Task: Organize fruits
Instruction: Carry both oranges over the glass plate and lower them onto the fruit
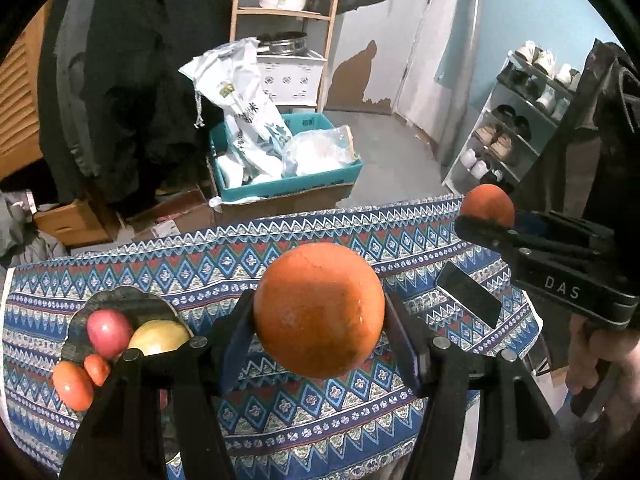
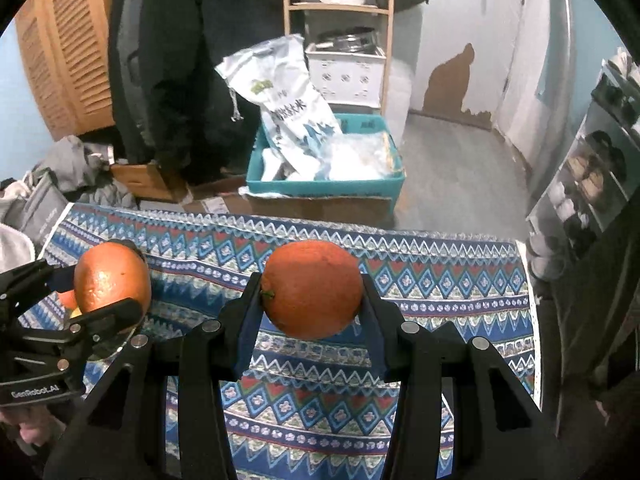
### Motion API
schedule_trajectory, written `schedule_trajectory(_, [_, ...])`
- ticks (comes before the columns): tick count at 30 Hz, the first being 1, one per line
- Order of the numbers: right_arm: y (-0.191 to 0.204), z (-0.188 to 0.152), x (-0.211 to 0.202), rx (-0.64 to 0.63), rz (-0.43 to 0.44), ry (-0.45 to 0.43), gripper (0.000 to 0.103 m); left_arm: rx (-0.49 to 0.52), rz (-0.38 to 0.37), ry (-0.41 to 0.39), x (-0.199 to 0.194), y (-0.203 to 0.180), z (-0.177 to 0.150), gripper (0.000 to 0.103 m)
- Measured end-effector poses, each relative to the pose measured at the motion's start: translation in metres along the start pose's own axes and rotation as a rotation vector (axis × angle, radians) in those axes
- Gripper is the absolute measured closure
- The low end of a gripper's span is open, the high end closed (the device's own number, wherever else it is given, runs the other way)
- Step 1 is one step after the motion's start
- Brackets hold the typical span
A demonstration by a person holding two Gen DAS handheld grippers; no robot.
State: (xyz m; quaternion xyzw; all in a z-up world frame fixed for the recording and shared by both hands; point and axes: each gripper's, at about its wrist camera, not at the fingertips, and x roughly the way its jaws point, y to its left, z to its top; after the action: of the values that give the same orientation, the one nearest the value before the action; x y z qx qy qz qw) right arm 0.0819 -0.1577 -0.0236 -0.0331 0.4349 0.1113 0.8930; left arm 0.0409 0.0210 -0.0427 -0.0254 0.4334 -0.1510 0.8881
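Note:
My left gripper is shut on a large orange, held above the patterned tablecloth. In the right wrist view that same orange shows at the left, in the left gripper. My right gripper is shut on a smaller orange with its stem end to the left; the left wrist view shows this orange at the far right. A dark plate at the left of the table carries a red fruit, a yellow fruit and two small orange fruits.
A dark phone lies on the cloth toward the right. Beyond the table's far edge are a teal crate with white bags, cardboard boxes, a wooden shelf with pots, hanging dark coats and a shoe rack. A hand grips the right tool.

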Motion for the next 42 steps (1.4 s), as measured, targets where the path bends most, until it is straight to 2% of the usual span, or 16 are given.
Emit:
schedule_trajectory(14, [0.053,0.011,-0.015,-0.073,0.066,-0.032,0.058,-0.064,0.034,-0.045,-0.036,0.041,-0.009,0.039])
schedule_trajectory(24, [0.1,0.019,-0.002,-0.13,0.127,-0.014,0.058,-0.132,0.086,-0.057,-0.05,0.087,-0.022,0.039])
schedule_trajectory(42, [0.183,0.028,0.04,-0.201,0.238,0.056,0.058,-0.269,0.172,-0.023,-0.058,0.172,-0.056,0.039])
